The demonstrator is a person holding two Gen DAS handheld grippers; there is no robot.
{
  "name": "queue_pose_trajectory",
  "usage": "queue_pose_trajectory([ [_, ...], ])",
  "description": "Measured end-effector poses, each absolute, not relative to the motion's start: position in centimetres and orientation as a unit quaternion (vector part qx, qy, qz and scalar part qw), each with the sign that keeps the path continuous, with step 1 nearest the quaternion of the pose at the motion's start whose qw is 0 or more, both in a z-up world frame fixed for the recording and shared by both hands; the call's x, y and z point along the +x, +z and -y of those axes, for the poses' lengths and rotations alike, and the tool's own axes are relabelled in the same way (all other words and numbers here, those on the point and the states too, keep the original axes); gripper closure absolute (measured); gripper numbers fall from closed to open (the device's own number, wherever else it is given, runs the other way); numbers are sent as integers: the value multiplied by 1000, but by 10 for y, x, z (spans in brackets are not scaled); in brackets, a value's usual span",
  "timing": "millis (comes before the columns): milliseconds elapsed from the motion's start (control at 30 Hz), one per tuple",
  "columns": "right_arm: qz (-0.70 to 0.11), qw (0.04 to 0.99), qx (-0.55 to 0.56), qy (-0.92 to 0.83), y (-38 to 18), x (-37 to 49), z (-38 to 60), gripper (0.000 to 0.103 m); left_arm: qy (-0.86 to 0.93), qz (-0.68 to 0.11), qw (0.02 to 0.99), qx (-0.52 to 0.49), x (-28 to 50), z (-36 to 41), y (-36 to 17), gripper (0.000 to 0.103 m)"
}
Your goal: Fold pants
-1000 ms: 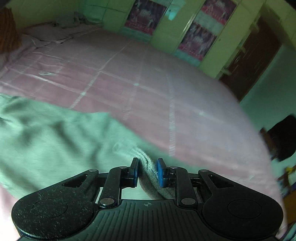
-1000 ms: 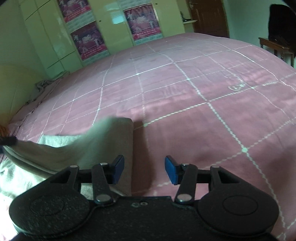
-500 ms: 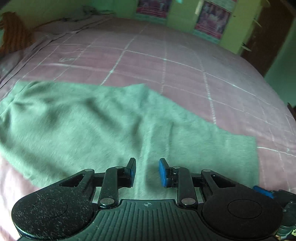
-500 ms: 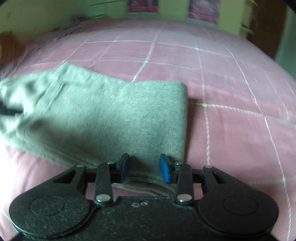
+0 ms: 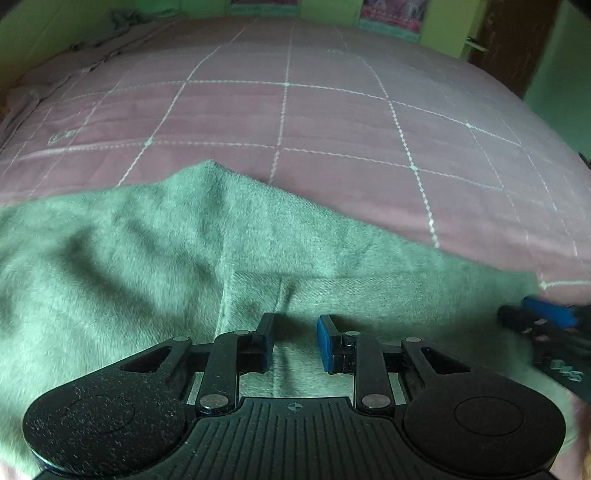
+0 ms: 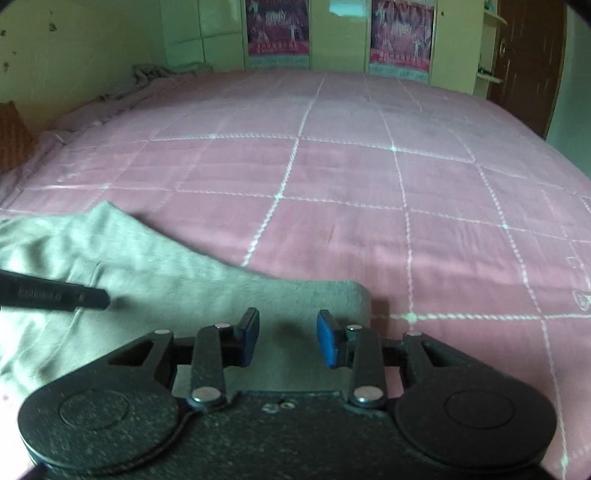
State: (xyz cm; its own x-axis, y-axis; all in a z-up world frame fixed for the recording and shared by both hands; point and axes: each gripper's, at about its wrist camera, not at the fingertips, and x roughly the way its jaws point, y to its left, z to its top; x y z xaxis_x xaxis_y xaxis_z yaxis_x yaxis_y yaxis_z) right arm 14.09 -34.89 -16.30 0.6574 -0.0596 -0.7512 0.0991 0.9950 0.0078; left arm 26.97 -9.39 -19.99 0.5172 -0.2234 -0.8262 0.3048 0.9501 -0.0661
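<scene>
Grey-green pants (image 5: 155, 258) lie spread on the pink checked bed, folded lengthwise, with creases and a raised peak at the far edge. My left gripper (image 5: 294, 341) is open just above the cloth, holding nothing. The right gripper's blue-tipped fingers (image 5: 546, 317) show at the right edge of the left wrist view. In the right wrist view the pants (image 6: 166, 284) reach in from the left, their end edge lying near my right gripper (image 6: 287, 338), which is open and empty over the cloth. The left gripper's dark finger (image 6: 55, 295) pokes in from the left.
The pink bedspread (image 6: 369, 184) with white grid lines stretches far ahead and to the right. Yellow-green cupboards with posters (image 6: 400, 33) stand behind the bed, a brown door (image 6: 524, 62) at the right. Crumpled cloth (image 6: 147, 74) lies at the far left corner.
One second ago my left gripper was shut on the pants' ribbed edge and lifting it; it has let go and the pants now lie flat. Both grippers have lowered over the cloth.
</scene>
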Motion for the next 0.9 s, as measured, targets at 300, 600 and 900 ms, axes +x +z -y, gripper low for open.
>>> queue_pose_trajectory([
  [300,-425,904,26,-39,-169,135,351,71,-150,-457,875,50,225,85,-187,77],
  [600,-418,906,57,-26,-170,70,354,72,-142,-452,878,63,185,72,-185,75],
  [900,-445,874,188,-44,-185,78,402,71,-136,-461,876,40,198,70,-187,70],
])
